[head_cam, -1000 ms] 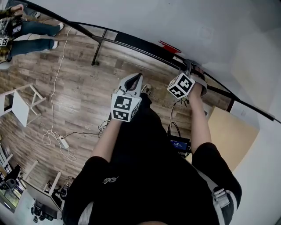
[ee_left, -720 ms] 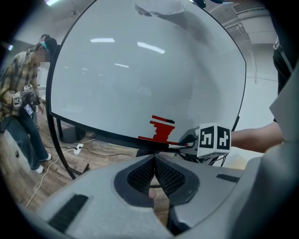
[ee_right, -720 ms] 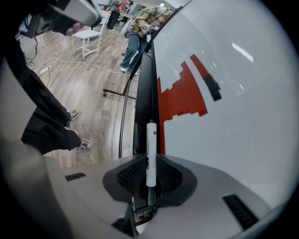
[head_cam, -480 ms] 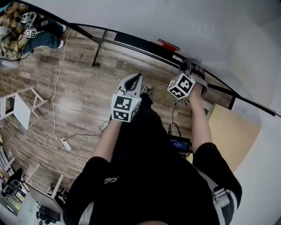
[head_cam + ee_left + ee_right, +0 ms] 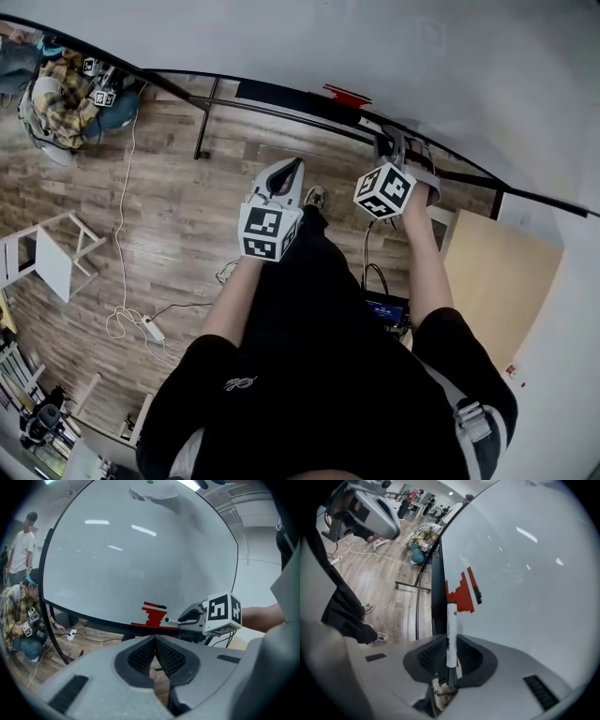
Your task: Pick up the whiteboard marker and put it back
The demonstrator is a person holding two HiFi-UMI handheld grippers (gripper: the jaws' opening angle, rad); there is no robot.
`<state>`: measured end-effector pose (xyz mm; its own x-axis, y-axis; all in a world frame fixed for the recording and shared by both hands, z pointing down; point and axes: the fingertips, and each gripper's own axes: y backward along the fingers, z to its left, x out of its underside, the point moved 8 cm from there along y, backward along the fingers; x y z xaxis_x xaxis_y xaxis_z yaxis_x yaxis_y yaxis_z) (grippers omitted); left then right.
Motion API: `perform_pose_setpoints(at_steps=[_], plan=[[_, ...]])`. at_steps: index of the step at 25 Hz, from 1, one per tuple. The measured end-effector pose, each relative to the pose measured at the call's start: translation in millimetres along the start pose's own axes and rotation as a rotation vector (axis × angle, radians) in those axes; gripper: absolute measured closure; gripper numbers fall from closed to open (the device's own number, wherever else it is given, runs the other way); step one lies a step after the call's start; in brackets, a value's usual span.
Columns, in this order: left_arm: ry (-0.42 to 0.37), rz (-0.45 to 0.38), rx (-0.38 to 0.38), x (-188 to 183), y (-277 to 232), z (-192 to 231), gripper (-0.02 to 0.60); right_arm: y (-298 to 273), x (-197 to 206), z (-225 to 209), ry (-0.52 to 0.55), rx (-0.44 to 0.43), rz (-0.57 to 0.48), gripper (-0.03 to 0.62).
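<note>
My right gripper [image 5: 451, 640] is shut on a white whiteboard marker [image 5: 452, 618] that sticks straight out past the jaws, its dark end deep between the pads. The marker's tip [image 5: 169, 620] points at the foot of the whiteboard [image 5: 309, 47], just by the red stepped drawing [image 5: 461, 592] and the black ledge [image 5: 438, 602] below it. In the head view the right gripper [image 5: 392, 142] is up against the board's lower edge. To its left my left gripper [image 5: 292, 167] hangs above the floor, its jaws [image 5: 154, 639] shut with nothing in them.
The board stands on a black frame with legs [image 5: 202, 122] over a wood floor. A person [image 5: 21, 620] crouches at the board's left end, another stands behind. A white cable and power strip [image 5: 141, 323] lie on the floor, a pale wooden panel [image 5: 497, 281] to the right.
The right gripper with the marker has risen a little along the foot of the board. The left gripper has stayed almost where it was. The head view has shifted slightly.
</note>
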<state>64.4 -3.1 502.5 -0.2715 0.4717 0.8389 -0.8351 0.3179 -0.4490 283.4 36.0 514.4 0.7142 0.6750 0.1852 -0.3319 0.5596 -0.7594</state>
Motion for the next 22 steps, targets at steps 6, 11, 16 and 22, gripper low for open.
perform_pose_setpoints(at_steps=[6, 11, 16, 22], plan=[[-0.029, -0.033, 0.054, -13.7, 6.9, -5.3, 0.577, 43.1, -17.5, -4.5, -0.118, 0.039, -0.084, 0.542], [-0.067, -0.068, 0.107, -27.0, 21.4, -11.6, 0.577, 80.8, -31.4, 0.7, -0.223, 0.126, -0.155, 0.541], [-0.122, -0.114, 0.135, -40.0, 46.4, -10.8, 0.577, 120.4, -45.0, 7.3, -0.431, 0.223, -0.238, 0.54], [-0.196, -0.18, 0.136, -57.2, 82.2, -3.1, 0.577, 167.4, -50.5, 22.7, -0.862, 0.311, -0.426, 0.54]])
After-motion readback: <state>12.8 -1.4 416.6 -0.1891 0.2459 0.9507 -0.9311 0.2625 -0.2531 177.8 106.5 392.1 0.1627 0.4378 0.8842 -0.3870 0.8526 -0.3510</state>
